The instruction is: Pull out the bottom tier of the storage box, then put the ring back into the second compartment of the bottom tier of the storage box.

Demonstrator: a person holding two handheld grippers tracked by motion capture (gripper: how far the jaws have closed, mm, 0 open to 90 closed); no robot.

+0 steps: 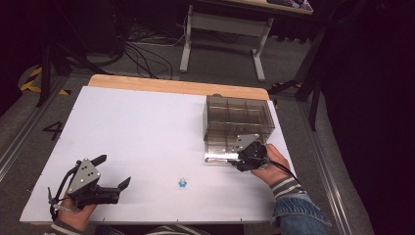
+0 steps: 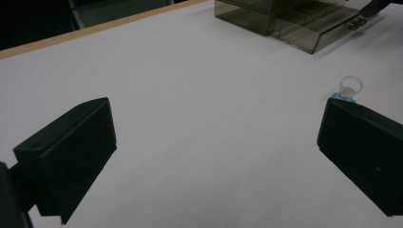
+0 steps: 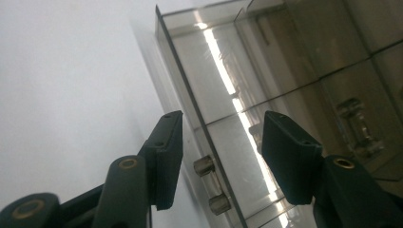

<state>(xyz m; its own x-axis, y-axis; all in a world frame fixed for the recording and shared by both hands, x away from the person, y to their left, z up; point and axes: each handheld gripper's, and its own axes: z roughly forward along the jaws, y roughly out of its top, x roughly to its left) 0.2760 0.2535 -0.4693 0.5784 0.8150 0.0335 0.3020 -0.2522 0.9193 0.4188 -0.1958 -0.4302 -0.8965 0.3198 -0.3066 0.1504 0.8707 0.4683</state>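
Note:
A smoky clear drawer cabinet (image 1: pixel 238 117) stands at the table's right back. Its bottom drawer (image 1: pixel 220 157) is pulled out toward me. My right gripper (image 1: pixel 234 159) is at the drawer's front. In the right gripper view its jaws (image 3: pixel 221 128) stand apart on either side of the drawer's small metal handle (image 3: pixel 204 165), with gaps showing, so it is open. A small blue and clear piece (image 1: pixel 182 183) lies loose on the white tabletop. My left gripper (image 1: pixel 115 170) rests at the front left, open wide and empty, with the small piece (image 2: pixel 347 90) just beyond its right jaw.
The white board (image 1: pixel 137 127) covers a wooden table whose edge (image 1: pixel 161 84) shows at the back. Behind it stand another table's grey legs (image 1: pixel 186 49) and loose floor cables (image 1: pixel 147 54). Dark curtains close off the right side.

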